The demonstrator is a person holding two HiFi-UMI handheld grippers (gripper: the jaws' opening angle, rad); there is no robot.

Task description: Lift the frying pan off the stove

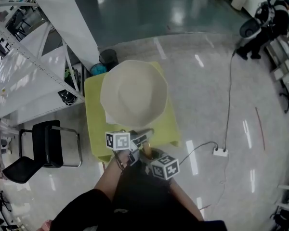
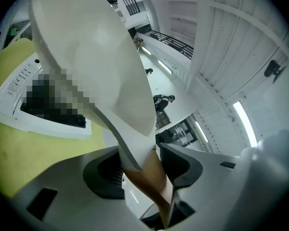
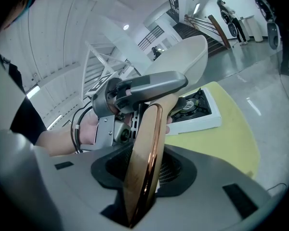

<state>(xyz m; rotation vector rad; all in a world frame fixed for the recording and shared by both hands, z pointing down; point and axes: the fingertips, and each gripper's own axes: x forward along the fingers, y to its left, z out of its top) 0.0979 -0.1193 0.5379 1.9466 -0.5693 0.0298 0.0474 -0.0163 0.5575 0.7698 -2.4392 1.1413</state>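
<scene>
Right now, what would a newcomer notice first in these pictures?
The big cream pan, held in the air over the yellow table. The left tool and right tool clamp its wooden handle, and the white stove sits below.

Cream frying pan (image 1: 134, 93), yellow table (image 1: 94, 129)

There was one frying pan (image 1: 134, 93), one portable stove (image 3: 204, 121) and one yellow counter (image 1: 94, 129). Two were counted: left hand-held gripper (image 1: 139, 139), right hand-held gripper (image 1: 151, 159). The floor held one black chair (image 1: 45, 148), one bin (image 1: 108, 59) and one power strip (image 1: 220, 152).
</scene>
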